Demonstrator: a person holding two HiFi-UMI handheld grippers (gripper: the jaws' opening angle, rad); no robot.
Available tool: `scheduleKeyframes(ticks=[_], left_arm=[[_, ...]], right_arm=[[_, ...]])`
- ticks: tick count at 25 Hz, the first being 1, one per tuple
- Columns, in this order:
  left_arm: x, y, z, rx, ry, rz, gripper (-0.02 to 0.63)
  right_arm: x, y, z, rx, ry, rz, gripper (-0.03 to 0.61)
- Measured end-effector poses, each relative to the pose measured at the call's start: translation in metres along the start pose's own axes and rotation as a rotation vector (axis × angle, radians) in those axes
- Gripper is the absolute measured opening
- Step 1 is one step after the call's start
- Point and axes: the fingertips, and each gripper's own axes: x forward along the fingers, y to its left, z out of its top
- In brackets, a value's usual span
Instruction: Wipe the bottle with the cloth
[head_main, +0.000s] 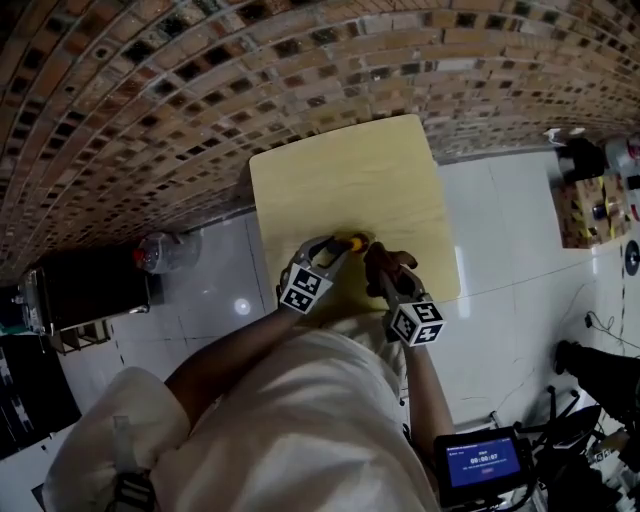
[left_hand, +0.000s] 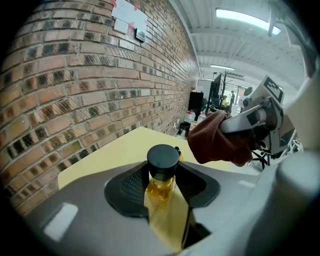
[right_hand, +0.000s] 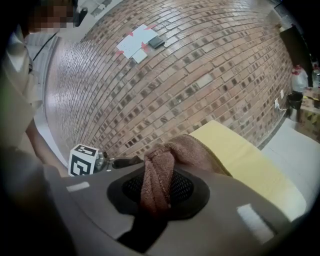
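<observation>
Bottle (left_hand: 161, 172), amber-filled and black-capped, is clamped between the left gripper's (head_main: 325, 255) partly closed jaws, over the desk (head_main: 340, 170) near its front edge. Right gripper (head_main: 392, 282), jaws narrow, pinches the brown cloth (right_hand: 157, 175) just beside it.

Workroom, lab-like. We note: brick wall (head_main: 150, 100), glossy white tiled floor (head_main: 520, 250), plain yellow table (head_main: 350, 190), ceiling strip lights (left_hand: 245, 19), small screen (head_main: 482, 462), loose cables (head_main: 600, 325) on the floor.

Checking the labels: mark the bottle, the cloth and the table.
bottle (left_hand: 162, 159), left gripper view, black cap.
cloth (right_hand: 156, 182), right gripper view, bunched fold.
table (head_main: 340, 185), head view, bare top.
</observation>
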Motion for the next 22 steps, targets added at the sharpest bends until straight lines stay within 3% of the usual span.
scheduleKeyframes(ticks=[9, 16, 18, 22], left_arm=[[-0.008, -0.013, 0.005, 0.075, 0.025, -0.102, 0.22], [-0.012, -0.009, 0.016, 0.226, 0.022, -0.174, 0.213], [-0.008, -0.007, 0.023, 0.261, 0.027, -0.205, 0.242], [0.001, -0.013, 0.044, 0.365, 0.042, -0.319, 0.267]], right_arm=[[0.014, 0.007, -0.024, 0.002, 0.05, 0.02, 0.064], [0.015, 0.004, -0.04, 0.025, 0.046, 0.023, 0.064], [0.018, 0.003, -0.045, 0.026, 0.045, 0.024, 0.064], [0.025, 0.001, -0.044, 0.036, 0.02, 0.02, 0.064]])
